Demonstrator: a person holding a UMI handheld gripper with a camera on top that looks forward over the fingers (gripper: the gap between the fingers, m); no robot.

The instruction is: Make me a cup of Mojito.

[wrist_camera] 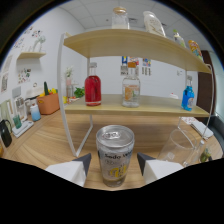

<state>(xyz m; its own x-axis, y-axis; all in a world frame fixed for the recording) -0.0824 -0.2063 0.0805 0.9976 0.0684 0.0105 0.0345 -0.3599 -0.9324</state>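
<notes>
A silver soda can (pixel 115 155) with a yellow-printed label and a closed pull-tab top stands upright between my fingers. My gripper (pixel 114 161) is shut on it, one finger pressing on each side at mid-height. The can's base is hidden below. Beyond it, a wooden shelf (pixel 150 107) carries a red liquid bottle (pixel 93 89), a clear bottle with an orange label (pixel 131 88) and a blue bottle (pixel 188 98). An empty clear glass (pixel 181 145) stands on the wooden counter just right of the can.
The shelf's white frame post (pixel 67 120) rises left of the can. Several bottles (pixel 120 18) stand on the upper shelf. An orange pot (pixel 48 103) and small jars sit far left by the wall. A small green object (pixel 205 156) lies beside the glass.
</notes>
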